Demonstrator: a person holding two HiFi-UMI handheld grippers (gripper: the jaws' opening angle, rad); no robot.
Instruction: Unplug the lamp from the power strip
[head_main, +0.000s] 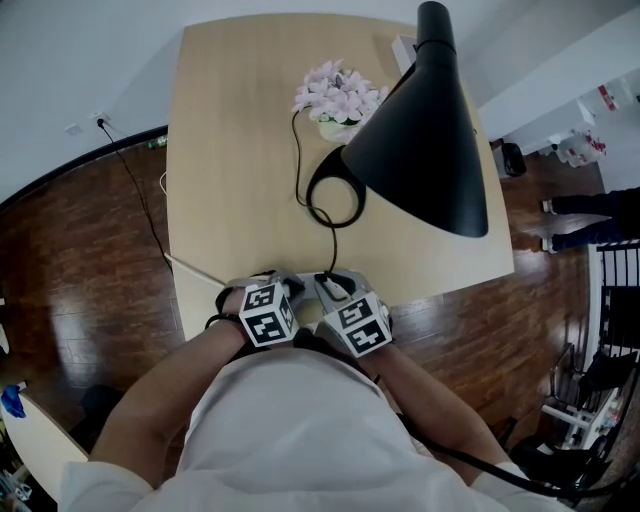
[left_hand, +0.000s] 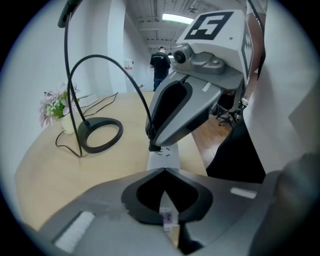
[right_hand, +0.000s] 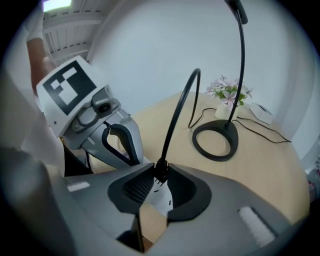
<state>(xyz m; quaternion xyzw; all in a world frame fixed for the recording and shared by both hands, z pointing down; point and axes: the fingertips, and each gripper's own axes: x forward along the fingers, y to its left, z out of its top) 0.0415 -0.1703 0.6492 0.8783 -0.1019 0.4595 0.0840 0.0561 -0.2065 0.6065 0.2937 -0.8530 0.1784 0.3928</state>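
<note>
Plug (right_hand: 160, 173), rigid, pinched at your right gripper's (right_hand: 161, 168) tips: pull its body, never the limp cord (right_hand: 175, 120); closed left gripper (left_hand: 164, 171) apparently pins the light power strip (left_hand: 165, 157).

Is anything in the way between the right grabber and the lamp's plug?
No, nothing visible. The right gripper already has its jaws closed on the black plug, which sits on the white power strip.

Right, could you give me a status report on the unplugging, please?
Left gripper shut, resting on power strip. Right gripper shut on lamp plug. Plug still seated. Nothing blocking.
</note>
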